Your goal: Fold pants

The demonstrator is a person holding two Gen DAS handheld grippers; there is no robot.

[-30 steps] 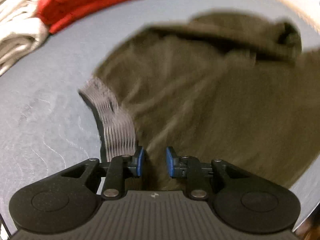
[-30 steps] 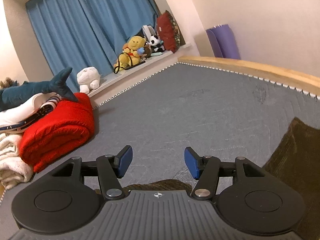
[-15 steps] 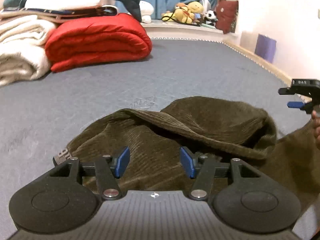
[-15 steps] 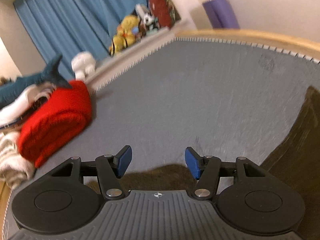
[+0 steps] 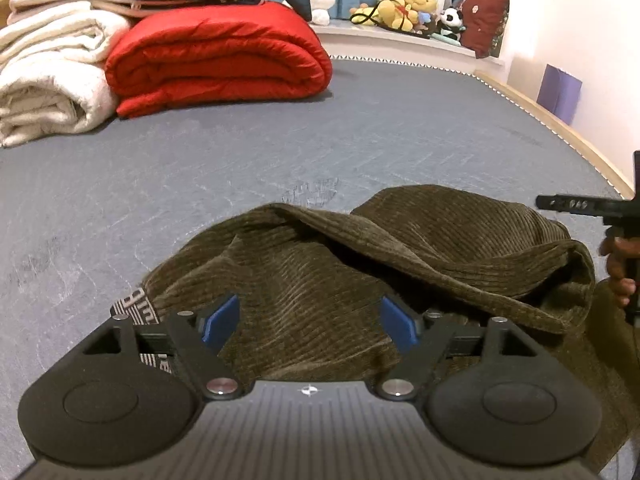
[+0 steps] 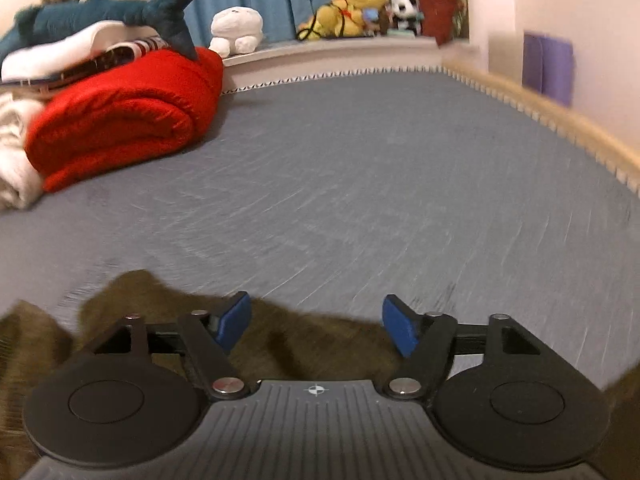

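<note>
Olive-brown corduroy pants [image 5: 360,264] lie in a loose heap on the grey mattress [image 5: 200,184], with a grey patterned waistband [image 5: 134,306] showing at the left. My left gripper [image 5: 310,326] is open and empty just above the cloth near the waistband. My right gripper [image 6: 316,324] is open and empty over the pants' far edge [image 6: 280,340]; part of it and the hand holding it show at the right edge of the left wrist view [image 5: 580,206].
A rolled red blanket [image 5: 216,60] and cream blankets [image 5: 44,80] lie at the far left, with a plush shark [image 6: 108,12] on top. Stuffed toys [image 5: 404,8] line the window ledge. A wooden bed rim [image 6: 560,128] and purple mat [image 6: 548,64] stand at the right.
My left gripper opened wide, let go of the pants and tilted up from looking down on them. My right gripper swung left and lowered over the cloth's edge, staying open.
</note>
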